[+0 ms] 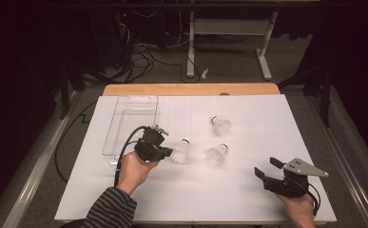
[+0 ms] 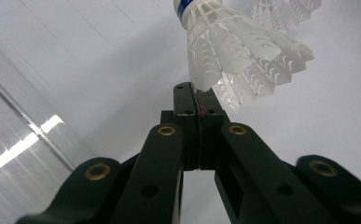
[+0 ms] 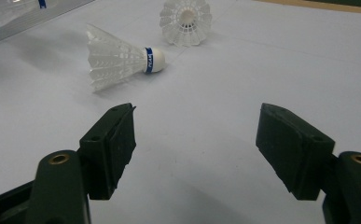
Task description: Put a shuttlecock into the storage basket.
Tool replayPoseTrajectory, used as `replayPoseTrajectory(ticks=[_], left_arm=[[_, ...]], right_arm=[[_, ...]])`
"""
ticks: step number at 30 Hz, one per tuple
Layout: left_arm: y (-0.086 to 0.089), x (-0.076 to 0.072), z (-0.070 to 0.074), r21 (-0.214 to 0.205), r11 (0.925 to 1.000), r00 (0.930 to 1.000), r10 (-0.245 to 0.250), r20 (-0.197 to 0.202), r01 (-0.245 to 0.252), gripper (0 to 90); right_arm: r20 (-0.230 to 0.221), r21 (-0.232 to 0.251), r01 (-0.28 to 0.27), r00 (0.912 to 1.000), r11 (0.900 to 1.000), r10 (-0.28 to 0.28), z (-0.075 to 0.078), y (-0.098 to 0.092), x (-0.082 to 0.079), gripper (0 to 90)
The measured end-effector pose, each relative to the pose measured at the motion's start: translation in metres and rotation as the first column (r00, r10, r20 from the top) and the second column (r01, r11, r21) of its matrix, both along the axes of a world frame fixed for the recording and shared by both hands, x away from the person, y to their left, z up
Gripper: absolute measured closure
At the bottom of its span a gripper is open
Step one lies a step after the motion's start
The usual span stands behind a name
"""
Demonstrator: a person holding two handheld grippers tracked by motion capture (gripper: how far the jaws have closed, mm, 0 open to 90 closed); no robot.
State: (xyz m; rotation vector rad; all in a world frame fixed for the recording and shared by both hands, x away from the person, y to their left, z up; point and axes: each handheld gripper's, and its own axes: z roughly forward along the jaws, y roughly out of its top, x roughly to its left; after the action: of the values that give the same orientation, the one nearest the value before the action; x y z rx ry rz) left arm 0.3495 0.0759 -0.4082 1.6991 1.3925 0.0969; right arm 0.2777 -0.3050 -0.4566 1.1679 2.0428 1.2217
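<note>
My left fingers (image 2: 197, 95) are pinched flat together on the edge of one feathered shuttlecock (image 1: 180, 151), whose stiff white ribbed vanes fan out past the tips, with its blue-banded cork nose toward twelve o'clock. It sits near the middle of the matte white worktop (image 1: 229, 190). My right fingers (image 3: 194, 149), blocky black pads, stand wide apart with nothing between them. A second shuttlecock (image 1: 217, 153) lies on its side at three o'clock of the first, and a third (image 1: 221, 125) at one o'clock. A clear rectangular plastic tray (image 1: 131, 124) sits at ten o'clock.
</note>
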Motion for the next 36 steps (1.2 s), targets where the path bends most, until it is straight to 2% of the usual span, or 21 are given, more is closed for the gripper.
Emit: replayPoseTrajectory(ticks=[24,31,36], left_arm=[[0.026,0.005,0.022,-0.057,0.9972,0.9985,0.05,0.022,-0.049,89.8],[0.033,0.006,0.027,-0.052,0.9969,0.9975,0.061,0.036,-0.059,89.8],[0.04,0.01,0.03,-0.06,0.9948,0.9956,0.085,0.039,-0.083,89.9]], right_arm=[[-0.003,-0.003,0.001,1.0,1.0,-0.001,0.0,0.0,0.0,29.0],[-0.002,-0.003,0.001,1.0,1.0,-0.001,0.0,0.0,0.0,29.0],[-0.003,-0.005,0.0,1.0,1.0,0.0,0.0,0.0,0.0,29.0]])
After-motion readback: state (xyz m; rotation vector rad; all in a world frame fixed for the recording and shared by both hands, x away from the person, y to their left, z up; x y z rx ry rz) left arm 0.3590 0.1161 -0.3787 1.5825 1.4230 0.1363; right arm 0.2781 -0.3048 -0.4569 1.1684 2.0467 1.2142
